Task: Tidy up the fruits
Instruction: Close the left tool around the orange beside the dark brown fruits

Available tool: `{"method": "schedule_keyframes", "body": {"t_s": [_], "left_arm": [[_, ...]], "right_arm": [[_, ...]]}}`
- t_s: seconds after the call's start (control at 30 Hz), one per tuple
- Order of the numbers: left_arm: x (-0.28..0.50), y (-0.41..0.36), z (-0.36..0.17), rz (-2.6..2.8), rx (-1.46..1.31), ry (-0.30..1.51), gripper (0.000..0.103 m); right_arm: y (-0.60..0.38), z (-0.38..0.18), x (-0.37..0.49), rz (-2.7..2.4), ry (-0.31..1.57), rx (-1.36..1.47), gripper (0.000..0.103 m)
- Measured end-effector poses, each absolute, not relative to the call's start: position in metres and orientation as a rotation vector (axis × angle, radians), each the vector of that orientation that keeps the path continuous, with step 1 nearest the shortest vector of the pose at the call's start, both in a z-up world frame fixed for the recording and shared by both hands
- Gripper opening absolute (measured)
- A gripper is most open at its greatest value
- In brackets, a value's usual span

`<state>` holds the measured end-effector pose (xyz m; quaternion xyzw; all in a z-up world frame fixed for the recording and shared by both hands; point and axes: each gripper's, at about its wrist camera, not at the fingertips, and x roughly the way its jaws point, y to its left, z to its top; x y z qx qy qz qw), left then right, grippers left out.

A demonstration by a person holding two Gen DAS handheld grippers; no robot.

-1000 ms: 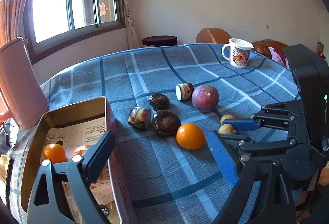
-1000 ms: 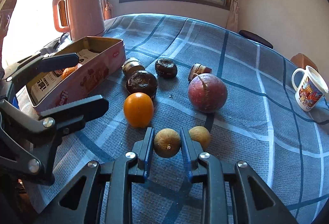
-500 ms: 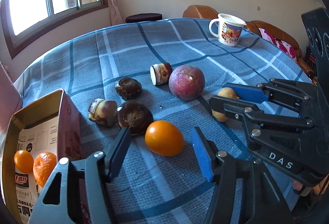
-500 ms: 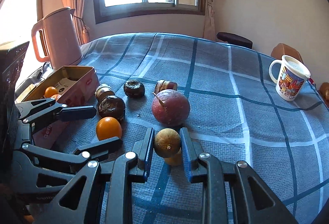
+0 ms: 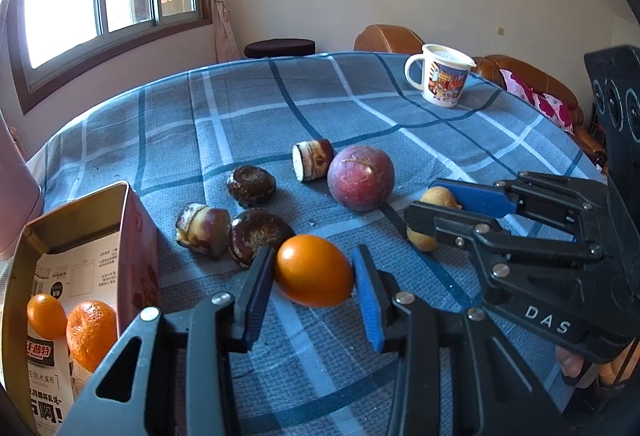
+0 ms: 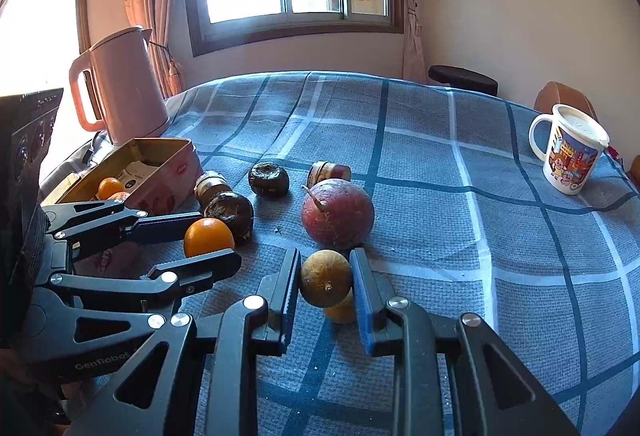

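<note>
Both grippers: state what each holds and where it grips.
Left gripper clamps the orange fruit across its sides. Right gripper pinches a small brown fruit by its sides.

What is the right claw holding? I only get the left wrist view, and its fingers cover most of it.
Observer: A small round brown fruit. It is pinched between both pads of the right claw, with its stem end facing the camera.
Operator: Anything under it?
Observer: Yes, a second brown fruit sits on the cloth right beneath it, partly hidden by it.
Operator: What's the pink thing at my left edge?
Observer: A pink kettle. It stands upright just behind the open tin.
</note>
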<state>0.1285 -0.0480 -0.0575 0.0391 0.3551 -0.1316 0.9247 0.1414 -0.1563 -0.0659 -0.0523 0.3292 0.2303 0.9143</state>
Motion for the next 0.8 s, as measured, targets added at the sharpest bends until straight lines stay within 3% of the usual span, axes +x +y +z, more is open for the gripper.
{"method": "schedule_keyframes", "body": {"t_s": [0.8], "left_arm": [[0.108, -0.038, -0.04, -0.245, 0.05, 0.572, 0.042]], "right_arm": [[-0.167, -0.052, 0.123, 0.484, 0.532, -0.069, 0.027]]}}
